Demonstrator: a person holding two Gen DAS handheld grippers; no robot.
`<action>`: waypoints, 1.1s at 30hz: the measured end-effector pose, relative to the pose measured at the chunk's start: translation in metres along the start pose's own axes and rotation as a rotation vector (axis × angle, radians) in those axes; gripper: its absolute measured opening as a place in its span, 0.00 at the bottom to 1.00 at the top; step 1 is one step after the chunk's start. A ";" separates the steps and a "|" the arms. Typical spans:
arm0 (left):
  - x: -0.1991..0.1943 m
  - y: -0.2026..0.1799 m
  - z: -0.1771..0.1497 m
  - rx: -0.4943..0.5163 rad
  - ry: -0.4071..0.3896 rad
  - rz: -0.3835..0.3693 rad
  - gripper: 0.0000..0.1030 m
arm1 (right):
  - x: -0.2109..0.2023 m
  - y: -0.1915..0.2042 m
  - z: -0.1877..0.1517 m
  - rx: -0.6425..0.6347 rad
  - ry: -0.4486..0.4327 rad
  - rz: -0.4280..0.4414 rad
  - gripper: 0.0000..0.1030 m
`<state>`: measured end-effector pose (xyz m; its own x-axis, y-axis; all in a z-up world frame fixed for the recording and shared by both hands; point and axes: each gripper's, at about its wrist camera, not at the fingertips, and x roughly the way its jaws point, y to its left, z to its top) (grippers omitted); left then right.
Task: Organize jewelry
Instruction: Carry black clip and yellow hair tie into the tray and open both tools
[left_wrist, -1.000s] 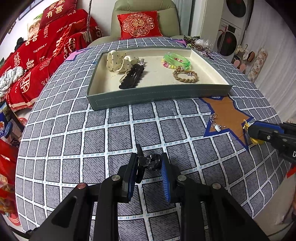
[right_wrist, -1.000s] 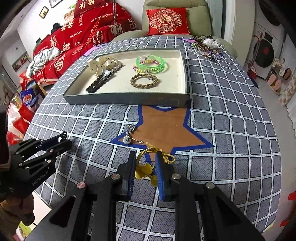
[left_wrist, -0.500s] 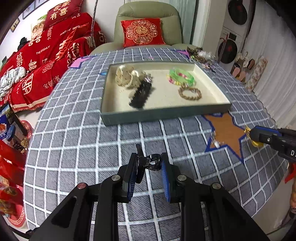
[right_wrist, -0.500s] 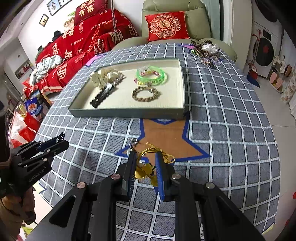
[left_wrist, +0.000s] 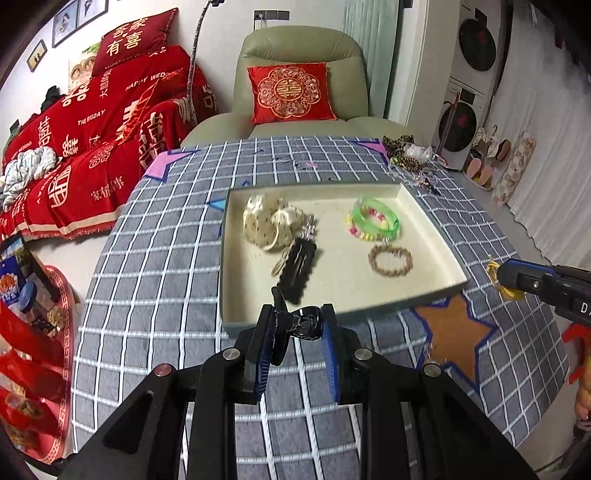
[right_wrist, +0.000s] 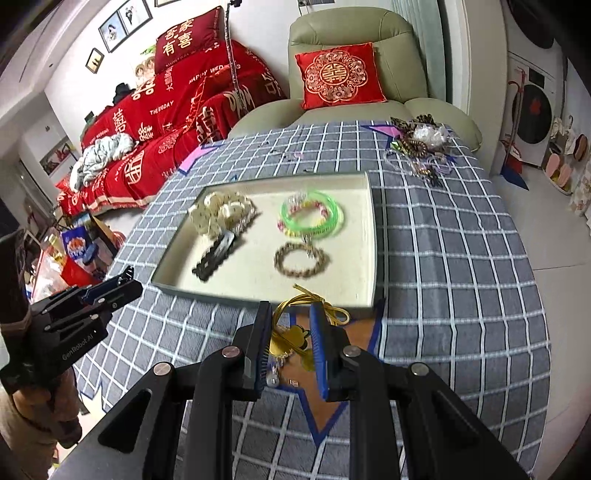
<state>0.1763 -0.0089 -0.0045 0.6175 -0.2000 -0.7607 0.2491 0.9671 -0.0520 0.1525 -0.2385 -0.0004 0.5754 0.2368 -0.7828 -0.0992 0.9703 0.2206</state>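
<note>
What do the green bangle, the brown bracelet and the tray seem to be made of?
Green bangle: probably translucent plastic, since it glows neon and looks see-through.
Brown bracelet: looks like braided cord or rope with a matte twisted texture; blur leaves it open.
Tray: likely covered card, grey-green outside with a matte cream lining.

The tabletop (left_wrist: 155, 280) is covered in matt woven checked cloth. The tray (left_wrist: 428, 229) is lined with matt cream material. The green bangle (right_wrist: 314, 218) is made of glossy translucent plastic.

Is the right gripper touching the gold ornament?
Touching. The right wrist view shows the right gripper with both pads pressed on the gold ornament.
</note>
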 end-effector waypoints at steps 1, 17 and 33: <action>0.003 -0.001 0.005 0.003 -0.002 0.000 0.32 | 0.003 -0.001 0.004 0.002 0.000 0.003 0.22; 0.078 -0.022 0.046 0.008 0.071 0.008 0.32 | 0.063 -0.015 0.054 0.056 0.057 0.052 0.22; 0.140 -0.028 0.050 0.022 0.149 0.056 0.32 | 0.133 -0.032 0.065 0.109 0.156 0.056 0.22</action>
<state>0.2933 -0.0715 -0.0769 0.5137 -0.1185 -0.8497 0.2346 0.9721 0.0063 0.2852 -0.2410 -0.0738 0.4382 0.3033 -0.8462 -0.0338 0.9463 0.3217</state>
